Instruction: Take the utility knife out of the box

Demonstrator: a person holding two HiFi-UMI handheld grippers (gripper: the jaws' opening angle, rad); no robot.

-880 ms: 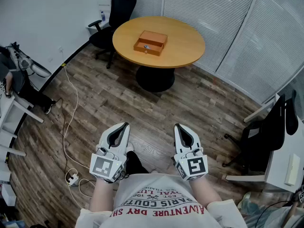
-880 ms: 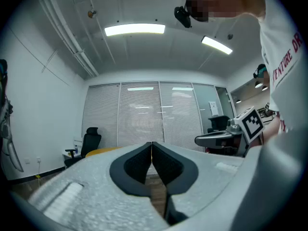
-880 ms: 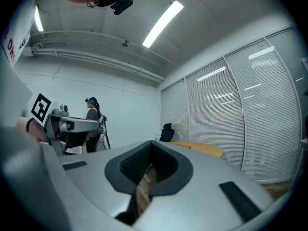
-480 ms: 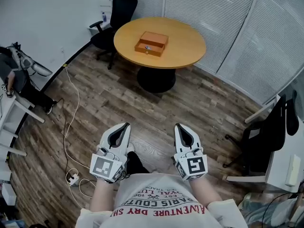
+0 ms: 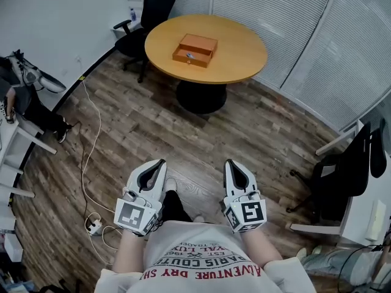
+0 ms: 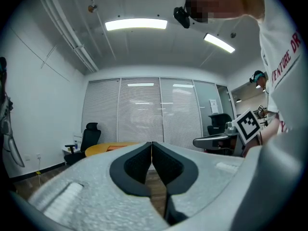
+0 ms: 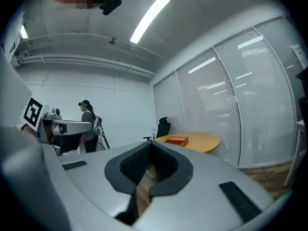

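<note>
Presently, the left gripper (image 6: 151, 144) is showing its jaws pressed together, the pads meeting along their length with nothing between them. The right gripper (image 7: 150, 144) is likewise showing its jaws closed tip to tip and empty; only a strip of floor is showing through the hollow behind the tips. Both are pointing level, side by side, just in front of the person's shirt (image 5: 201, 255), and are touching nothing.

The box (image 5: 195, 49), orange-brown, is sitting near the middle of the round table (image 5: 244, 66), well apart from both grippers across the wooden floor (image 5: 153, 127). The knife is too small to make out at this range; whether it is lying in the box I cannot tell.

Writing: the shirt is carrying red print, appearing upside down in the head view, reading "ADVENTURE DRY" and "PARIS COUT"; the finer lines are too small to read. Each gripper is bearing a cube with black-and-white square markers. A black chair (image 5: 149, 11) is standing just beside the table's far left edge.
</note>
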